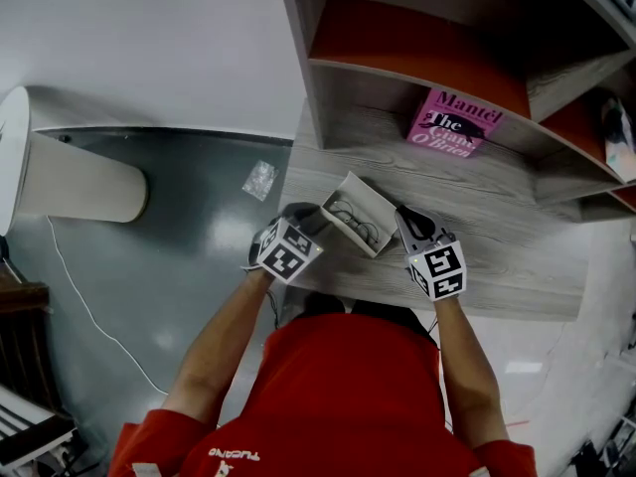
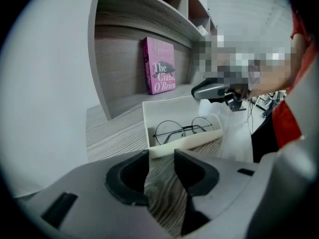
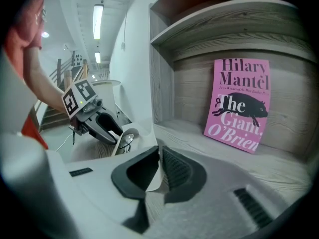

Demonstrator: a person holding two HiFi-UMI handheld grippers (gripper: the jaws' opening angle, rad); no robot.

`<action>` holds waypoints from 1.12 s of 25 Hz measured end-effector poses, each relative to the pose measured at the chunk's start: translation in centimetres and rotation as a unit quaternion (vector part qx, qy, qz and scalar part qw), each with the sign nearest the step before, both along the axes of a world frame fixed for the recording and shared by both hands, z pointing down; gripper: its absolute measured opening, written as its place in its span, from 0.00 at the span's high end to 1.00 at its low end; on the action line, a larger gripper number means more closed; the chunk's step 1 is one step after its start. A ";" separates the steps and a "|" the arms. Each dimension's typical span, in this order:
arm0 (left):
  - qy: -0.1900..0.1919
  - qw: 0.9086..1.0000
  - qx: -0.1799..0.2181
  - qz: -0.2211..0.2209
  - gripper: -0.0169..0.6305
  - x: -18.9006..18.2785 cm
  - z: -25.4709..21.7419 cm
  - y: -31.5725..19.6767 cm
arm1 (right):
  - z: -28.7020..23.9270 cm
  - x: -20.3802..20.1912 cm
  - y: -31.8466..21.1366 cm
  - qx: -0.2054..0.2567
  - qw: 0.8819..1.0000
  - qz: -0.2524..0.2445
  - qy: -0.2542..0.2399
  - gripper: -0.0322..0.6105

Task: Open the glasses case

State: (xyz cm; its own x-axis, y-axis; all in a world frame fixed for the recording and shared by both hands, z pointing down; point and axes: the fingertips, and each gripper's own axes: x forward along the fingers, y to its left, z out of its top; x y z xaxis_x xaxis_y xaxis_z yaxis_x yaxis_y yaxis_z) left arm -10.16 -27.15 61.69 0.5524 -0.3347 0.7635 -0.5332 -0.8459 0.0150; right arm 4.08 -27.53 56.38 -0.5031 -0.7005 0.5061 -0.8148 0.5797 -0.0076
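A white glasses case (image 1: pixel 364 195) lies open on the wood-grain desk (image 1: pixel 497 256), and thin round glasses (image 1: pixel 356 223) rest inside. In the left gripper view the case (image 2: pixel 169 111) and the glasses (image 2: pixel 182 131) sit just past my left gripper (image 2: pixel 162 159). Its jaws stand slightly apart with desk surface showing between them. My right gripper (image 3: pixel 159 156) is shut on a thin white flap (image 3: pixel 152 180) of the case. It meets the case's far end (image 2: pixel 197 93) as seen in the left gripper view. From the head view, the left gripper (image 1: pixel 303 217) and right gripper (image 1: pixel 402 215) flank the case.
A pink book (image 1: pixel 454 122) leans in the lower shelf compartment behind the case. Orange-backed shelves (image 1: pixel 417 38) rise above it. The desk's near edge runs close to my arms. A small crumpled plastic piece (image 1: pixel 259 179) lies on the grey floor to the left.
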 end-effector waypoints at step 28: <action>0.153 0.975 0.134 -0.087 0.83 0.6 -12.9 -1.4 | -11.5 -1.5 0.7 0.114 0.990 -0.006 -0.081 0.92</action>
